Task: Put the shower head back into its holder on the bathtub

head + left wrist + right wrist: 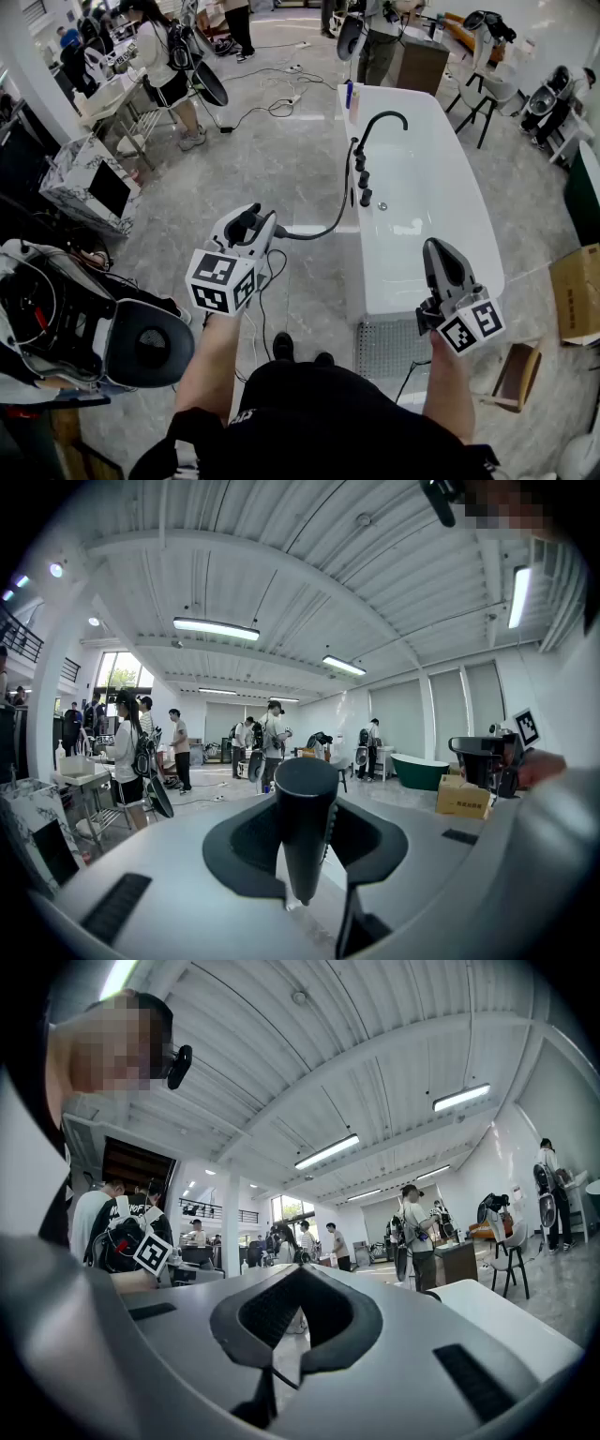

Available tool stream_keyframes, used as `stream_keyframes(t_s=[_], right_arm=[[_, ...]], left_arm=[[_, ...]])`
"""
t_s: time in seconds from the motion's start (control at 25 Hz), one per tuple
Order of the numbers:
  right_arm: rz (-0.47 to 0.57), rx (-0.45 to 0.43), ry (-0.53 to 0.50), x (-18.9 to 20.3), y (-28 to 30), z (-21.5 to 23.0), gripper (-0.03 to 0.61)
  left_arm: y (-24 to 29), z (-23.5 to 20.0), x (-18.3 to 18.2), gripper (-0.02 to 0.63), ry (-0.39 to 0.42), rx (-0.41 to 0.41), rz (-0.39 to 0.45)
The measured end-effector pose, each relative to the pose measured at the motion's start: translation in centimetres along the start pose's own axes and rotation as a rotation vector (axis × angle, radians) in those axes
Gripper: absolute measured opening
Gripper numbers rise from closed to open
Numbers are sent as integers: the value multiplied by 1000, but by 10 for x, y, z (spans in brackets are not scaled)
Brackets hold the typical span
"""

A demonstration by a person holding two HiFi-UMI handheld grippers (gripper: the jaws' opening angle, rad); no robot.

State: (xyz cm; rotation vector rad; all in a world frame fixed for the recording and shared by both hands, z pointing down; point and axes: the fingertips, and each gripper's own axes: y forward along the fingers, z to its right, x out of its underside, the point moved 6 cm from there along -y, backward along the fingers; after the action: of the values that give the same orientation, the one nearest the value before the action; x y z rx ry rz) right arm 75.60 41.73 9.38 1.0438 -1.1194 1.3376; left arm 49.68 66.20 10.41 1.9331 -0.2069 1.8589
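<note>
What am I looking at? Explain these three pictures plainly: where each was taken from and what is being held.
There is no robot here. A person holds a two-jaw gripper in each hand. The head view comes from a camera on the person's head, looking down at a white bathtub with a black faucet on its rim. The other two views come from cameras riding on the grippers, looking along their jaws. The left gripper is shut on the black shower head, whose hose leads to the tub's rim. The right gripper is shut and empty. Other people work in the hall behind.
</note>
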Motion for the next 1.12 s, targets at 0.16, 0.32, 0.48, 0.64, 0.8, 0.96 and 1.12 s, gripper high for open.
stream_keyframes(t_s=[0.16, 0.32, 0.48, 0.64, 0.8, 0.96, 1.12], right_arm=[[-2, -4, 5, 1, 4, -3, 11], [-4, -14, 8, 3, 6, -4, 11], [2, -25, 34, 6, 1, -4, 11], [15, -43, 58, 6, 0, -4, 11], [-1, -68, 81, 9, 2, -3, 11], [-3, -82, 95, 11, 14, 4, 12], [-14, -84, 109, 23, 34, 11, 12]], left_arm=[[0, -4, -1, 132, 10, -9, -7], [-1, -6, -1, 132, 10, -19, -5], [-4, -2, -2, 132, 6, -28, 8], [-8, 4, 2, 132, -25, -38, 21], [-7, 5, 8, 132, -54, -39, 15], [3, -7, 7, 132, -53, -50, 22], [22, -26, 8, 132, -42, -50, 27]])
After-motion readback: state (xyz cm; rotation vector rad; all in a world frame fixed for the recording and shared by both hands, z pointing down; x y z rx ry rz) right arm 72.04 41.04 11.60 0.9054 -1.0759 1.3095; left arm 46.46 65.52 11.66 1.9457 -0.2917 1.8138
